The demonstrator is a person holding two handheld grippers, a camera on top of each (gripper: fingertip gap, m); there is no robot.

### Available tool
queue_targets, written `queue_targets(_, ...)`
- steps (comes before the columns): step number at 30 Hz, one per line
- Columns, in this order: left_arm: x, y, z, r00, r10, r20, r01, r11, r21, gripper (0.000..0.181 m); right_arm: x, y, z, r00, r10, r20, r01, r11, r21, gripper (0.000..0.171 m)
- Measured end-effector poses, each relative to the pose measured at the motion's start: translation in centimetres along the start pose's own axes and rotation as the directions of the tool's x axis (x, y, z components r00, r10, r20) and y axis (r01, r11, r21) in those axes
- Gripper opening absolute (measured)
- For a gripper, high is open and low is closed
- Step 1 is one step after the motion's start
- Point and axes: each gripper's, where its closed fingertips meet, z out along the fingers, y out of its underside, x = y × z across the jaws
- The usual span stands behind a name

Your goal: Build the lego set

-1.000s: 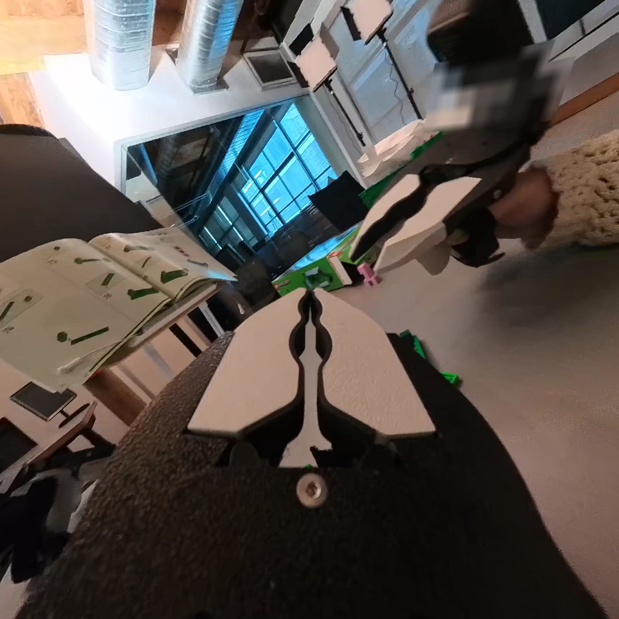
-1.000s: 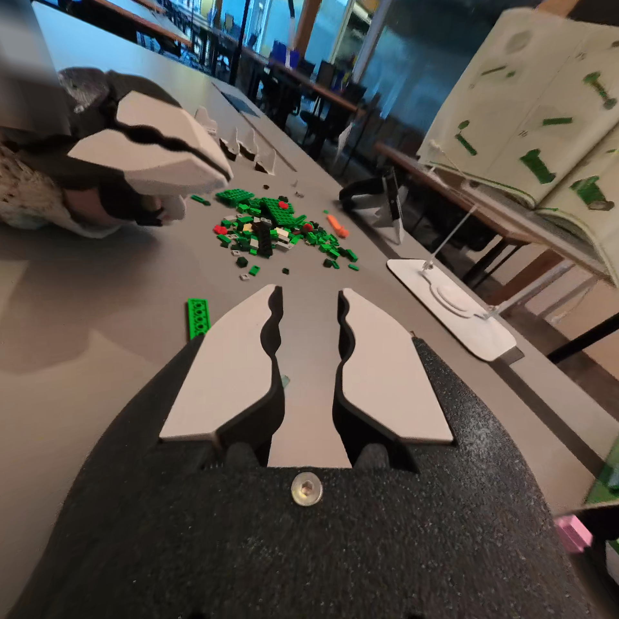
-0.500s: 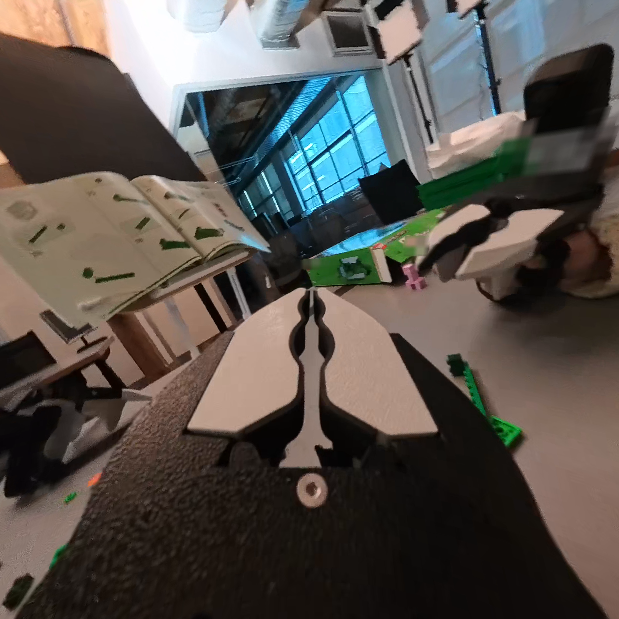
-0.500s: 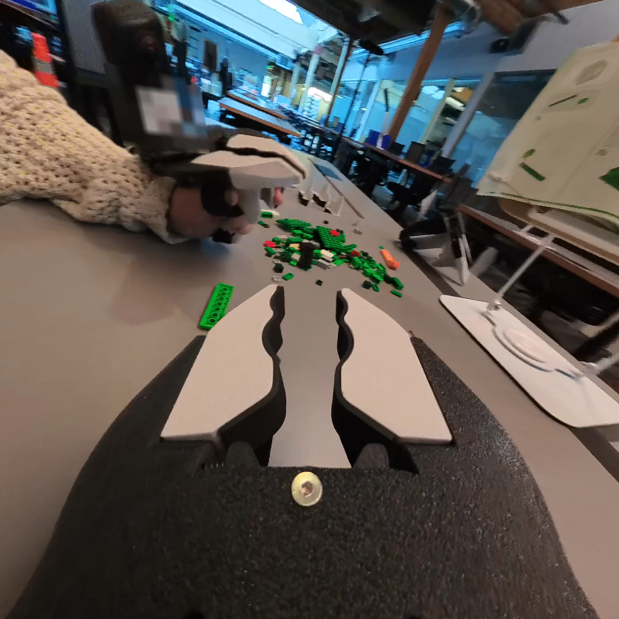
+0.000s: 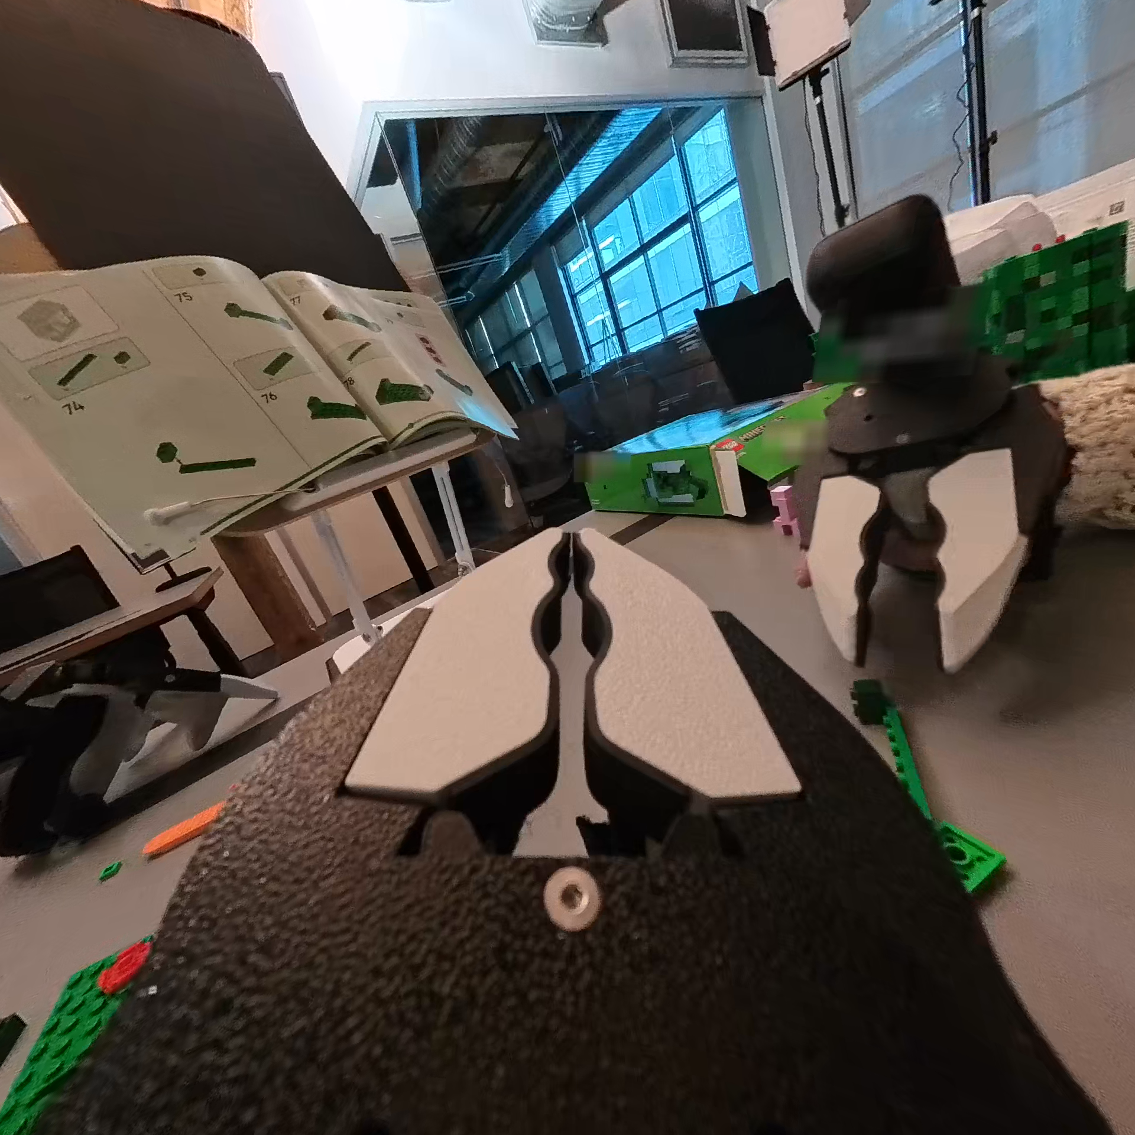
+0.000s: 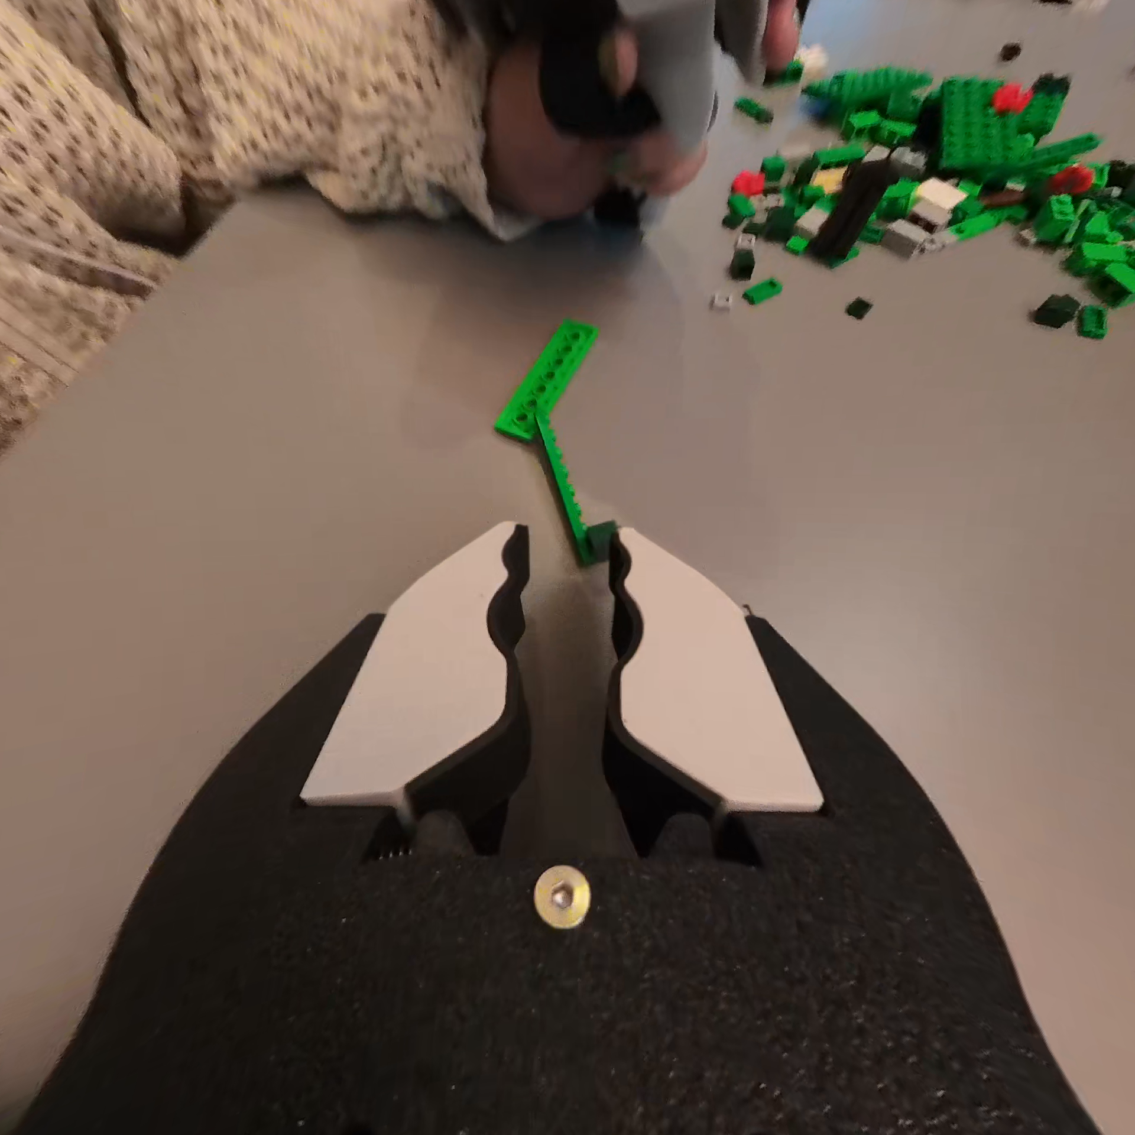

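Right gripper over green lego strip, left gripper closed and empty

Right gripper (image 6: 568,540) — fingers spread narrowly, nothing between them, tips pointing down at the grey table (image 6: 245,491). The near end of the long green plate (image 6: 562,491), with a small dark green brick (image 6: 602,533) beside it, sits right at the tip of its right-hand finger; can't tell if touching. The plate's far end meets a wider bright green plate (image 6: 546,381) at an angle. Left gripper (image 5: 570,540) — fingers pressed together, holding nothing, low over the table next to the loose brick pile (image 6: 933,166). Instruction booklet (image 5: 215,393) open on a stand, green set box (image 5: 663,479) lying behind.
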Motion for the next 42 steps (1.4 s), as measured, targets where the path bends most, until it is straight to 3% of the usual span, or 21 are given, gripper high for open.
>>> queue_targets(6, 0.6, 0.1, 0.0, 0.999, 0.007, -0.037, -0.007, 1.000, -0.009, 0.000, 0.6, 1.4, 1.1, 0.997, -0.077, 0.008, 0.078, 0.989, -0.126, 0.031)
queue_targets(12, 2.1, 0.9, 0.3, 0.993, 0.043, -0.114, -0.049, 0.997, -0.051, 0.003, 0.8, 1.2, 1.1, 0.995, -0.095, -0.024, 0.092, 0.989, -0.119, 0.013)
queue_targets(15, 2.5, 0.7, 0.1, 0.989, 0.072, -0.130, -0.078, 0.996, -0.037, 0.002, 0.8, 1.1, 1.1, 0.994, -0.101, -0.044, 0.095, 0.989, -0.114, 0.012)
queue_targets(25, 3.0, 0.3, 0.1, 0.982, 0.088, -0.166, -0.089, 0.996, 0.003, 0.002, 0.6, -0.5, 0.7, 0.951, -0.123, -0.285, 0.117, 0.992, -0.037, 0.010)
queue_targets(27, 3.2, 0.1, 0.0, 0.979, 0.090, -0.181, -0.087, 0.996, 0.023, 0.002, 1.4, -1.2, 0.1, 0.899, -0.158, -0.409, 0.167, 0.986, -0.013, 0.010)
queue_targets(29, 3.7, 0.0, 0.1, 0.972, 0.089, -0.218, -0.083, 0.996, 0.037, 0.002, 2.7, -2.1, -1.3, 0.781, -0.217, -0.586, 0.264, 0.964, -0.004, 0.010)
queue_targets(32, 3.6, -0.1, 0.1, 0.965, 0.110, -0.239, -0.097, 0.993, 0.066, 0.002, 3.7, -1.8, -2.8, 0.580, -0.394, -0.713, 0.371, 0.907, -0.199, 0.009)
queue_targets(36, 1.9, 0.0, -0.2, 0.975, 0.095, -0.203, -0.084, 0.995, 0.059, 0.002, 3.9, -0.8, -2.4, 0.432, -0.638, -0.638, 0.427, 0.767, -0.479, 0.009)
queue_targets(42, -0.4, 0.5, -0.6, 0.991, 0.031, -0.127, -0.028, 0.999, 0.024, 0.002, 3.8, 0.3, -1.7, 0.315, -0.839, -0.443, 0.473, 0.544, -0.693, 0.010)
